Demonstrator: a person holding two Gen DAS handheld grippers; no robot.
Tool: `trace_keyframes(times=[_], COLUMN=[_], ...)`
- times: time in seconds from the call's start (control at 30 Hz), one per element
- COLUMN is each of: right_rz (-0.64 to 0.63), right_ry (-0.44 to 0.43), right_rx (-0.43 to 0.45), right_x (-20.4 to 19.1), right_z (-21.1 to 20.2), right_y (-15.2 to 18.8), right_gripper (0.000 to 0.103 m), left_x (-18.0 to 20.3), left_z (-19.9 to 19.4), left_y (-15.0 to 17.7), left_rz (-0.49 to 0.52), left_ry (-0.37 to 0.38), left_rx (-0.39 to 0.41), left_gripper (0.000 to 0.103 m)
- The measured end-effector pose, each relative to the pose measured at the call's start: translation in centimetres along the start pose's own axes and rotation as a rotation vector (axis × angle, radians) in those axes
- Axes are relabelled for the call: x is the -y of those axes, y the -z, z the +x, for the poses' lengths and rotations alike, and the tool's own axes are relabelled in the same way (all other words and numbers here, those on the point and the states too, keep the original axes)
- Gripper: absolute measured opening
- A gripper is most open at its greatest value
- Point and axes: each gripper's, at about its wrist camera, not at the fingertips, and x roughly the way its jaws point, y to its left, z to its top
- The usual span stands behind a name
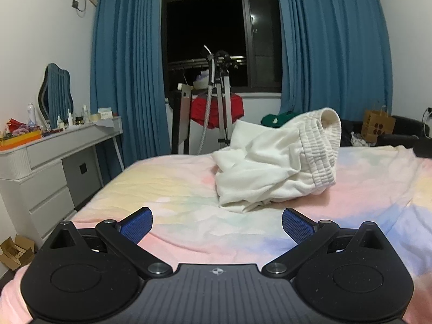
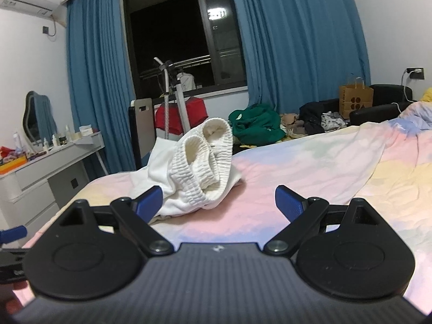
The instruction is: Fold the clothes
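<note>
A crumpled white garment (image 1: 275,162) with a ribbed elastic waistband (image 1: 321,156) lies in a heap on the pastel bed sheet (image 1: 175,189). My left gripper (image 1: 217,225) is open and empty, a short way in front of the heap. In the right wrist view the same garment (image 2: 194,170) lies ahead and left, its waistband (image 2: 199,172) facing me. My right gripper (image 2: 218,202) is open and empty, its left blue pad (image 2: 149,202) close beside the garment's lower edge.
A white dresser (image 1: 54,167) with a mirror and bottles stands left of the bed. A garment steamer stand (image 1: 221,102) and red cloth are by the window. Green clothes (image 2: 256,124), a paper bag (image 2: 355,100) and a dark sofa lie beyond the bed.
</note>
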Motion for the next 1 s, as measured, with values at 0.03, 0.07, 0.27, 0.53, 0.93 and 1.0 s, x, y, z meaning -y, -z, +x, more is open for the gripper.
trace_keyframes(times=[0.03, 0.07, 0.27, 0.53, 0.93, 1.0], right_rz=[0.003, 0.006, 0.047, 0.122, 0.213, 0.223], right_ry=[-0.002, -0.003, 0.037, 0.137, 0.210, 0.205], right_rx=[0.008, 0.017, 0.060, 0.018, -0.040, -0.053], right_x=[0.1, 0.1, 1.3, 3.8, 6.7, 6.9], right_z=[-0.1, -0.2, -0.7, 0.5, 4.9, 5.5], right_y=[0.0, 0.1, -0.1, 0.3, 2.0, 2.2], right_gripper=[0.092, 0.092, 0.092, 0.092, 0.092, 0.092], left_x=[0.3, 0.6, 3.7, 8.7, 16.4, 16.2], left_z=[0.5, 1.0, 5.4, 13.4, 23.1, 24.6], left_y=[-0.1, -0.3, -1.7, -5.4, -10.8, -11.1], left_rz=[0.003, 0.005, 0.121, 0.154, 0.202, 0.195], left_ry=[0.008, 0.017, 0.028, 0.089, 0.041, 0.038], left_rx=[-0.011, -0.022, -0.051, -0.059, -0.022, -0.034], left_gripper=[0.103, 0.103, 0.103, 0.103, 0.092, 0.089])
